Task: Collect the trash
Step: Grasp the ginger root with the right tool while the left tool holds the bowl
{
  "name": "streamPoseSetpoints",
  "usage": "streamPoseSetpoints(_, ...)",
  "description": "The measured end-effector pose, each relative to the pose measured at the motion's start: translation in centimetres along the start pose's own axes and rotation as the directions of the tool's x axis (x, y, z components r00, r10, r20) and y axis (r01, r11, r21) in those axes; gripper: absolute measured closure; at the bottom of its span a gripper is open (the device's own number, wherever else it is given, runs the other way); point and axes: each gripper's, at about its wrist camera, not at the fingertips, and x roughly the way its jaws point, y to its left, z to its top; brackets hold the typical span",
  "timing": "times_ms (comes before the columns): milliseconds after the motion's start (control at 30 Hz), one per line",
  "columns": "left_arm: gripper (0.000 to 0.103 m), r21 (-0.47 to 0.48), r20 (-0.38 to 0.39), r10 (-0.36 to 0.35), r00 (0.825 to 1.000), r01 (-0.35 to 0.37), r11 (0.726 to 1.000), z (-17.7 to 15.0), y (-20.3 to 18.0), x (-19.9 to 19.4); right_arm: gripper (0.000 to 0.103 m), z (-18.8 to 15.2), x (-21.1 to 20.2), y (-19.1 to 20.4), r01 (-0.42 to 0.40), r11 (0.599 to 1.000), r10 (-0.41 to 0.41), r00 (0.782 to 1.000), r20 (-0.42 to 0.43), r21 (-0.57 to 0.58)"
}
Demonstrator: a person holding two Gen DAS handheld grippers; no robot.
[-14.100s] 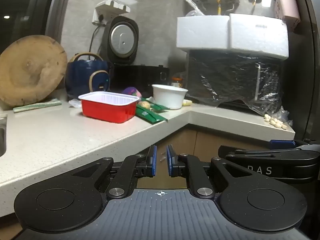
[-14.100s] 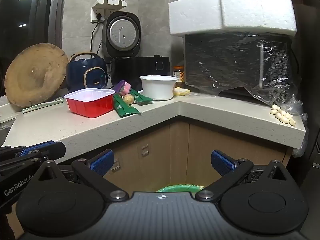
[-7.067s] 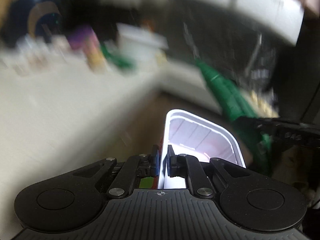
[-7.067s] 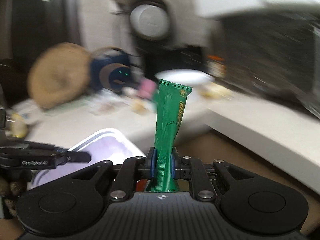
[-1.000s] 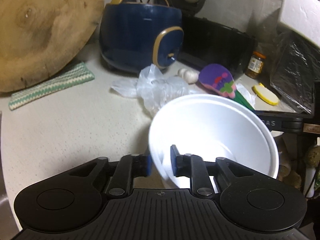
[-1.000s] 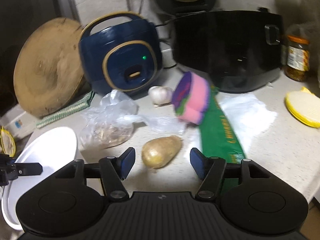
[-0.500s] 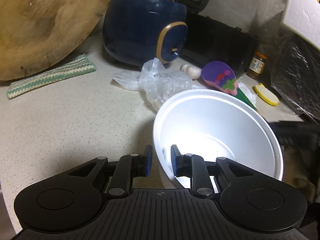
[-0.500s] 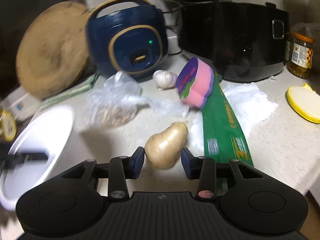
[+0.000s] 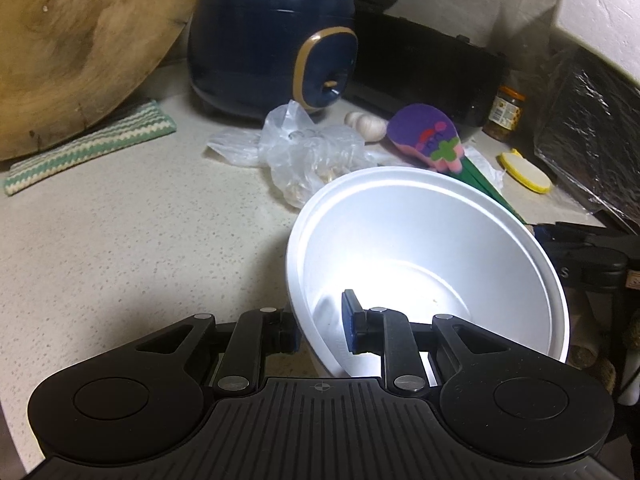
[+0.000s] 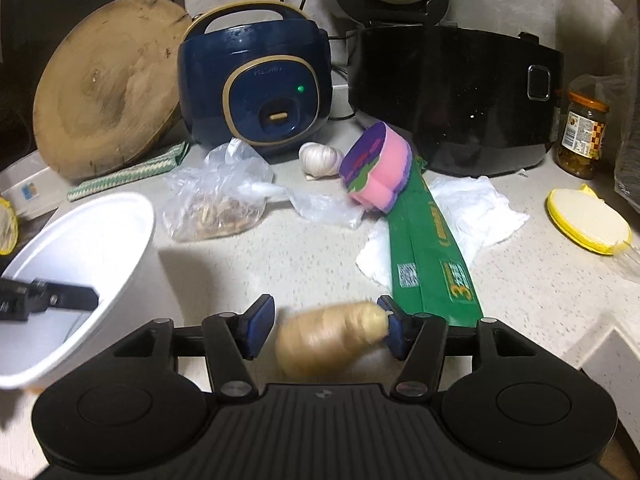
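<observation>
Dim indoor light; bright glare inside white bowl (image 9: 420, 256). Motion blur on potato (image 10: 330, 336), lower centre. Fisheye bending at edges; dark vignette in corners.

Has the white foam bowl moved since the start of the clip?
Yes. The white foam bowl has left its spot by the black cooker; the left gripper holds it, tilted, nearer the counter's front.

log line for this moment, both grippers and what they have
left gripper: shut on white bowl rim | right gripper: jaws just opening, potato between, blurred | green wrapper: on counter
</observation>
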Motion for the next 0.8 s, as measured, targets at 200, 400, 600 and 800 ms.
streamPoseSetpoints(200, 0.086, 0.002, -0.022, 0.015, 1.0, -0.014, 1.0, -0.2, 0.3, 0.3, 0.069, -0.3, 0.0, 0.4, -0.005, 1.0, 0.005, 1.0, -0.021, -0.01)
streamPoseSetpoints(400, 0.089, -0.037, -0.037, 0.011, 0.999, -0.013, 0.999, -0.5, 0.8, 0.5, 0.076, -0.7, -2.8, 1.2, -0.038, 0.999, 0.039, 0.999, 0.022, -0.036)
streamPoseSetpoints(600, 0.09, -0.075, -0.002, 0.025, 1.0, -0.025, 0.997, -0.5, 1.3, -0.5, 0.102, -0.5, -4.2, 1.7, -0.059, 0.996, 0.063, 0.996, 0.063, -0.071)
streamPoseSetpoints(800, 0.09, -0.076, -0.016, 0.039, 0.999, -0.04, 0.996, -1.0, 1.4, -1.0, 0.057, -1.7, -4.7, 1.3, -0.112, 0.992, 0.116, 0.99, 0.083, -0.051)
